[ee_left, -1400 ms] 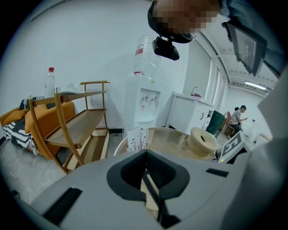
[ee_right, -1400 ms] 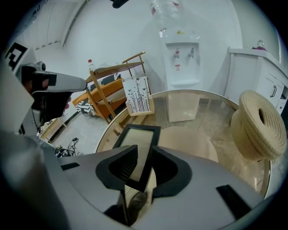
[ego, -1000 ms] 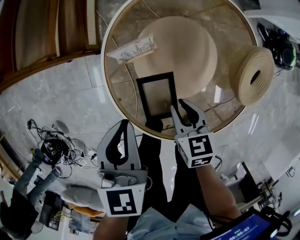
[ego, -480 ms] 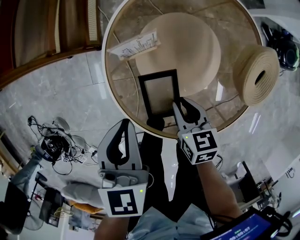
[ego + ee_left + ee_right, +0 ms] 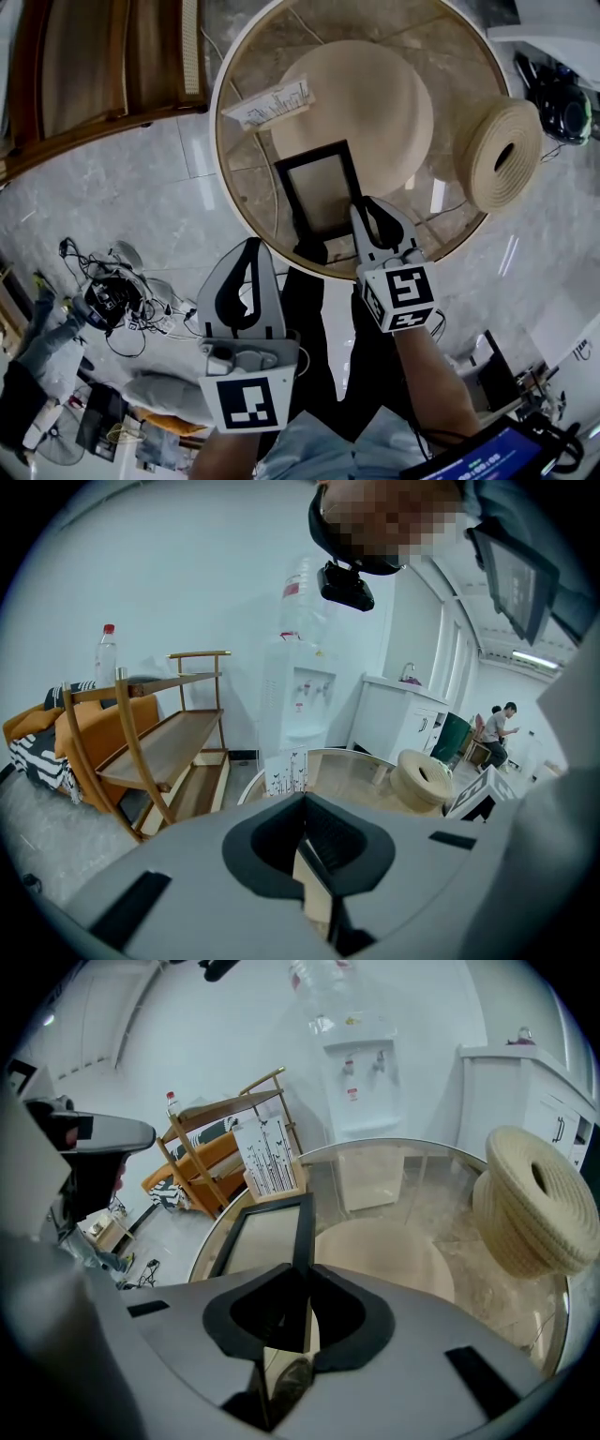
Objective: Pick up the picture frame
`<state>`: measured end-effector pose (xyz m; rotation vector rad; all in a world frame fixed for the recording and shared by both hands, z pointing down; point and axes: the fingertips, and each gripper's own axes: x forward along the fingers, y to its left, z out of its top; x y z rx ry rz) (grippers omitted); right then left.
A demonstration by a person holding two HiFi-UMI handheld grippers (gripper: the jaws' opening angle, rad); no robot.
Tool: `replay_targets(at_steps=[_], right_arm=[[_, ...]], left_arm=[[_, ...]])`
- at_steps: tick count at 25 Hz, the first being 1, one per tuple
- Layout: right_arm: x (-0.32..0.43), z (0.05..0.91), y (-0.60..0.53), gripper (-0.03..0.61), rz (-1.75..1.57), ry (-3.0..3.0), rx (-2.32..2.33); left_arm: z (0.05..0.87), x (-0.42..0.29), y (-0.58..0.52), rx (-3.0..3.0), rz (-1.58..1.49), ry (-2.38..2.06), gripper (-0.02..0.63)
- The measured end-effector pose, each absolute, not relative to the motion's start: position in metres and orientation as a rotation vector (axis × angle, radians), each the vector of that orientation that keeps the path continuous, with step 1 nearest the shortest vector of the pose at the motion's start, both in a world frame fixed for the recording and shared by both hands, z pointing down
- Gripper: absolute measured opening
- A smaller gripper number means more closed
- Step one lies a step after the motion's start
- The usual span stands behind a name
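Right now your right gripper [image 5: 367, 211] has its jaws closed on the picture frame [image 5: 319, 192], pinching the frame's right-hand rail close to its near corner. The rail runs straight into the seam between the jaws in the right gripper view. The frame lies flat on the round glass table [image 5: 217, 159], by the table's near edge, with its long axis pointing away from you toward the table's centre. So most of the frame sits to the left of and beyond your grip, and I'd expect the far end to droop if you lift from this corner alone.

Your left gripper [image 5: 251, 246] is off the table, short of the near edge and over the floor. Its jaws are together with nothing between them. It is clearly the farther of the two from the frame.

A woven ring [image 5: 497, 155] sits at the table's right edge, and a printed card [image 5: 267, 103] toward the far left (both well clear of the frame).
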<state>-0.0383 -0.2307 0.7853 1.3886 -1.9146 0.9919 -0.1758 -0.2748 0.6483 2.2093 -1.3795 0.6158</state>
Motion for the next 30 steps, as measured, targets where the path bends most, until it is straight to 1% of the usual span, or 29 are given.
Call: replay_targets(at_steps=[11, 30], right_arm=[[-0.035, 0.702, -0.25, 0.081, 0.881, -2.015, 1.443], [-0.004, 0.477, -0.262, 0.081, 0.553, -2.268, 1.526]], left_arm=[[0.581, -0.168, -0.281, 2.283, 0.538, -1.444, 0.015], [0.402, -0.132, -0.269, 2.429, 0.356, -1.627, 0.015]])
